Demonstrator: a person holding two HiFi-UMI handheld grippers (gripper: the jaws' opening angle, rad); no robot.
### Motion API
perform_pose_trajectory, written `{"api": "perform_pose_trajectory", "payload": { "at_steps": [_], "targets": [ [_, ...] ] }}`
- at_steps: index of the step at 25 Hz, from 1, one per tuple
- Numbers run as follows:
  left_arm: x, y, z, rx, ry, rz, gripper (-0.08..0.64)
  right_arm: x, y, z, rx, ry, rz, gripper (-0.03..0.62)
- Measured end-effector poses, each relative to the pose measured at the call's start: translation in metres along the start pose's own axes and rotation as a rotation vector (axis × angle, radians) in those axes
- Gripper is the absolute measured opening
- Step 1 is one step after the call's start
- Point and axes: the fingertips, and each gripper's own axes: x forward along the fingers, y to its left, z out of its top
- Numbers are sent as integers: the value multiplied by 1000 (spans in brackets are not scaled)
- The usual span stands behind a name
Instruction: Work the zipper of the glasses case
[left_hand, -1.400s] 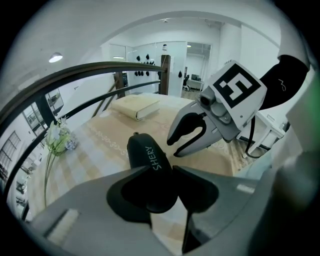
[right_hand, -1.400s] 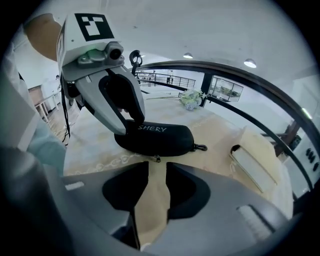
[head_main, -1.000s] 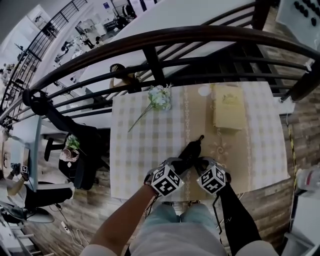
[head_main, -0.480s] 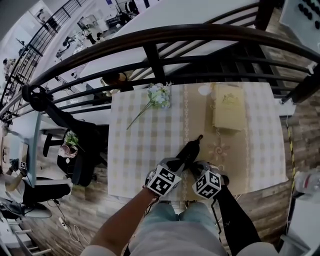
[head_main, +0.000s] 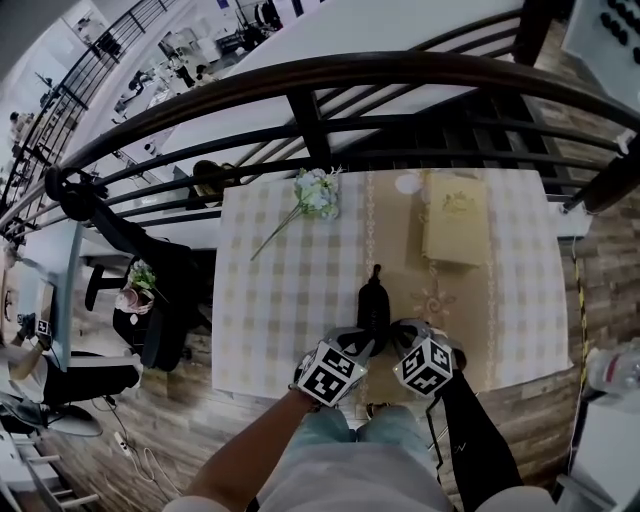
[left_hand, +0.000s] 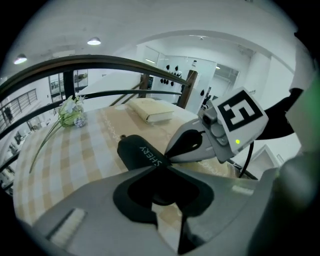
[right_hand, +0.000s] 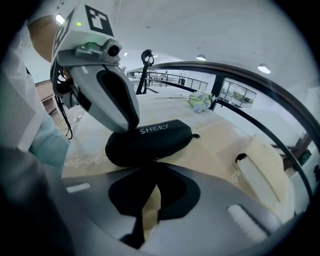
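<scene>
Black glasses case (head_main: 373, 300) was seen on counter (head_main: 280, 300), long axis pointing away; near end was pinched by left gripper (left_hand: 167, 164); right gripper (head_main: 393, 332) was closed at side seam, apparently on zipper pull (right_hand: 151, 160).

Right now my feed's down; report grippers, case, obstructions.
Left gripper jaws shut on glasses case end. Right gripper jaws shut at its seam. Case looks closed. Nothing obstructing.
</scene>
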Motion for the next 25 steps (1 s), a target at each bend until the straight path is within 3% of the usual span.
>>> {"api": "perform_pose_trajectory", "payload": {
  "at_steps": [2, 6, 9, 11, 13, 21, 25],
  "targets": [
    [1, -8, 0, 49, 14, -5, 119, -1, -4, -2, -31, 0, 13, 29],
    [-2, -4, 13, 202, 33, 21, 174, -1, -5, -7, -84, 14, 42, 29],
    [3, 1, 21, 438, 102, 2, 215, -2, -6, -12, -109, 23, 54, 29],
    [10, -1, 23, 598, 162, -42, 231, -2, -6, -15, -126, 25, 60, 29],
    [18, -4, 23, 711, 219, -104, 242, -2, -7, -17, -138, 27, 64, 29],
    [25, -21, 11, 920, 441, -372, 226, 0, -6, -20, -185, 34, 64, 29],
    [26, -23, 3, 995, 509, -415, 265, 2, -5, -21, -211, 43, 63, 30]
  ]
}}
